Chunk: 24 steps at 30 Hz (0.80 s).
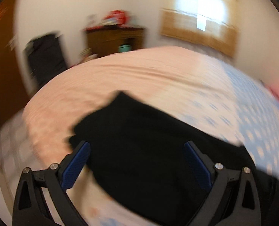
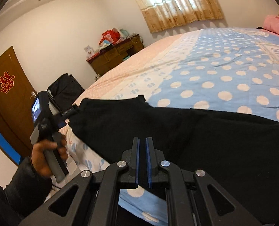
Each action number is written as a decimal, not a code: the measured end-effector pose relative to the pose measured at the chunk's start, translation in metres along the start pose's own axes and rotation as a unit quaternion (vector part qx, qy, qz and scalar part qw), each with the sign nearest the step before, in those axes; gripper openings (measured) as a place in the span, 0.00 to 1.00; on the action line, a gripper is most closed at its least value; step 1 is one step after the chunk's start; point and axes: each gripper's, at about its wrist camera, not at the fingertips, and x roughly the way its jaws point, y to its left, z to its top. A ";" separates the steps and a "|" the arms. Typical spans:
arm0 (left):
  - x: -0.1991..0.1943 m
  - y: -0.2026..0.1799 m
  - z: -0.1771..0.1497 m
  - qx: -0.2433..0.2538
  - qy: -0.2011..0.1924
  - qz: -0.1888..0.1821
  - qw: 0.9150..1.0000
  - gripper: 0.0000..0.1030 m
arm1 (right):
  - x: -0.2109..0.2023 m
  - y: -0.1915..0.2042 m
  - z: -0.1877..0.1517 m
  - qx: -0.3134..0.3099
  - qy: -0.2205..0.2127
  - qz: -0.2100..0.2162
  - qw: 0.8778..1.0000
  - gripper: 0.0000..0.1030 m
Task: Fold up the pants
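The black pants (image 2: pixel 177 128) lie along the bed (image 2: pixel 214 71) edge, long axis left to right. The left tool (image 1: pixel 137 162), spread wide and empty, faces their end; the right tool (image 2: pixel 142 158), nearly closed, seemingly empty, hovers mid-length.

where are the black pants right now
The black pants lie across the near edge of the bed, between the left hand-held gripper and the right hand-held gripper.

A polka-dot blue sheet (image 2: pixel 224 71) covers the bed; a pink pillow (image 2: pixel 277 26) lies at its far right corner, a cluttered wooden desk (image 2: pixel 116 56) beyond, curtains (image 2: pixel 177 5) drawn.
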 end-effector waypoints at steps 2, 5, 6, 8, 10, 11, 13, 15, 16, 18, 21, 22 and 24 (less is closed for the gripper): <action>0.006 0.024 0.005 -0.052 0.004 0.014 0.999 0.92 | 0.001 0.000 0.000 0.002 0.001 0.002 1.000 0.07; 0.023 0.037 0.005 -0.078 0.029 0.012 0.996 0.82 | 0.002 -0.001 -0.001 0.004 0.004 0.000 1.000 0.07; 0.026 0.038 0.004 -0.078 0.032 0.016 0.996 0.81 | 0.002 -0.001 -0.001 0.005 0.006 -0.001 1.000 0.07; 0.026 0.035 0.000 -0.065 0.022 0.022 0.997 0.81 | 0.003 -0.003 -0.001 0.010 0.008 -0.002 1.000 0.07; 0.027 0.027 -0.003 -0.050 0.020 0.033 0.998 0.81 | 0.003 -0.005 -0.002 0.016 0.008 -0.002 1.000 0.07; 0.026 0.025 -0.004 -0.045 0.019 0.038 0.998 0.80 | 0.003 -0.006 -0.001 0.019 0.007 -0.002 1.000 0.07; 0.026 0.026 -0.005 -0.048 0.016 0.040 0.998 0.72 | 0.003 -0.008 -0.001 0.025 0.006 -0.003 1.000 0.07; 0.024 0.029 -0.002 -0.053 0.017 0.032 0.998 0.65 | 0.004 -0.010 -0.001 0.032 0.007 -0.001 0.999 0.07; 0.024 0.029 -0.002 -0.051 0.019 0.021 0.998 0.55 | 0.005 -0.011 -0.001 0.035 0.007 0.000 0.999 0.07; 0.024 0.027 -0.001 -0.049 0.024 0.000 0.998 0.41 | 0.004 -0.013 -0.002 0.042 0.007 0.001 0.999 0.07; 0.023 0.023 -0.001 -0.048 0.027 -0.014 0.998 0.27 | 0.000 -0.015 -0.002 0.048 0.001 -0.002 0.999 0.07; 0.023 0.021 -0.001 -0.046 0.027 -0.013 0.999 0.26 | -0.001 -0.016 -0.003 0.049 -0.001 -0.003 0.999 0.07; 0.024 0.019 0.000 -0.047 0.028 -0.014 0.998 0.23 | -0.003 -0.019 -0.003 0.055 -0.005 -0.007 0.998 0.07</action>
